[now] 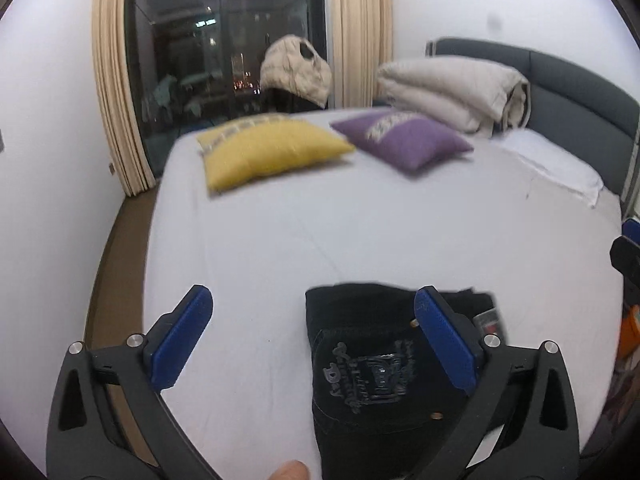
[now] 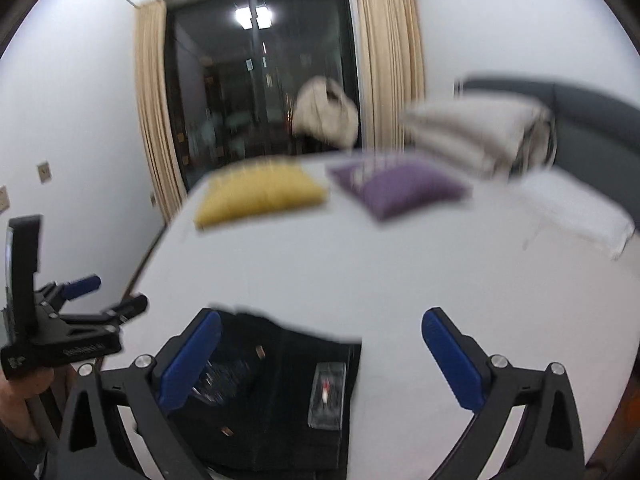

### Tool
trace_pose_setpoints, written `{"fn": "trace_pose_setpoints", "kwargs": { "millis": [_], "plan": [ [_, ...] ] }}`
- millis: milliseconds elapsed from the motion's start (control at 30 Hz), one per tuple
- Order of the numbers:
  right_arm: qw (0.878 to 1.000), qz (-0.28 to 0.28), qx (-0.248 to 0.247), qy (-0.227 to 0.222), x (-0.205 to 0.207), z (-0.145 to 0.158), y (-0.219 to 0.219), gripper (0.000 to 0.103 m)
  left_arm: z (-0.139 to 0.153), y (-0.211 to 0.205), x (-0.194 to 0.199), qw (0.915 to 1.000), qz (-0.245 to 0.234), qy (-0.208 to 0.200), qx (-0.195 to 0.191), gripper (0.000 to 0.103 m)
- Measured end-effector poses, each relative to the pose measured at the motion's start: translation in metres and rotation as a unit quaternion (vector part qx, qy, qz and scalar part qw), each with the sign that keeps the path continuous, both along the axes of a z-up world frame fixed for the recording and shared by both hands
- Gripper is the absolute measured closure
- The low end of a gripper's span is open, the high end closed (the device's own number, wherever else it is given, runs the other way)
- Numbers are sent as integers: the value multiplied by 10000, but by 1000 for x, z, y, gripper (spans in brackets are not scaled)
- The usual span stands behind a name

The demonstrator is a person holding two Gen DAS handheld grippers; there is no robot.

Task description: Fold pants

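Black pants [image 1: 360, 364] are lying folded into a compact bundle at the near edge of the white bed [image 1: 360, 232] in the left wrist view, the left gripper [image 1: 312, 336] standing wide and empty above them; one yellow cushion [image 1: 268, 148], one purple cushion [image 1: 404, 140] and one rolled duvet [image 1: 452, 88] are sitting beyond. Right wrist view, blurred: the right gripper [image 2: 322, 356] is likewise gaping, gripping nothing, the bundle just below; any finishing press is probably best done gently, along the fold

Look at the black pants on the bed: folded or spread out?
Folded. The black pants lie as a compact stacked block on the white bed, back pocket print on top, no legs stretched out.
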State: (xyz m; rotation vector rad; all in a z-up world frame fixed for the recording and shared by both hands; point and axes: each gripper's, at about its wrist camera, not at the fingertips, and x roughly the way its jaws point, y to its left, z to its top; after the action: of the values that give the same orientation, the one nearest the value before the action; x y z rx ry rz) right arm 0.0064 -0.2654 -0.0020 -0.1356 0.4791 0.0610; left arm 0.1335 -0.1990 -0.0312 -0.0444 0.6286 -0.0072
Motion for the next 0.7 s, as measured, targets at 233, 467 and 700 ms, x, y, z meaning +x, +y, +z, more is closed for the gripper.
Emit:
{"fn": "trace_pose_setpoints", "kwargs": {
  "millis": [233,467,700],
  "plan": [
    [9984,36,425,-373,-52,55,16,0,77,-2,-67,9975,-159,-626,-283,0],
    [9981,165,455,-369,-83,72,29,0,88,-2,-86,9997,161,161,-26,0],
    [9993,113,312,148,-85,57,39,0,74,-5,-100,9979,331,539,-143,0]
  ]
}}
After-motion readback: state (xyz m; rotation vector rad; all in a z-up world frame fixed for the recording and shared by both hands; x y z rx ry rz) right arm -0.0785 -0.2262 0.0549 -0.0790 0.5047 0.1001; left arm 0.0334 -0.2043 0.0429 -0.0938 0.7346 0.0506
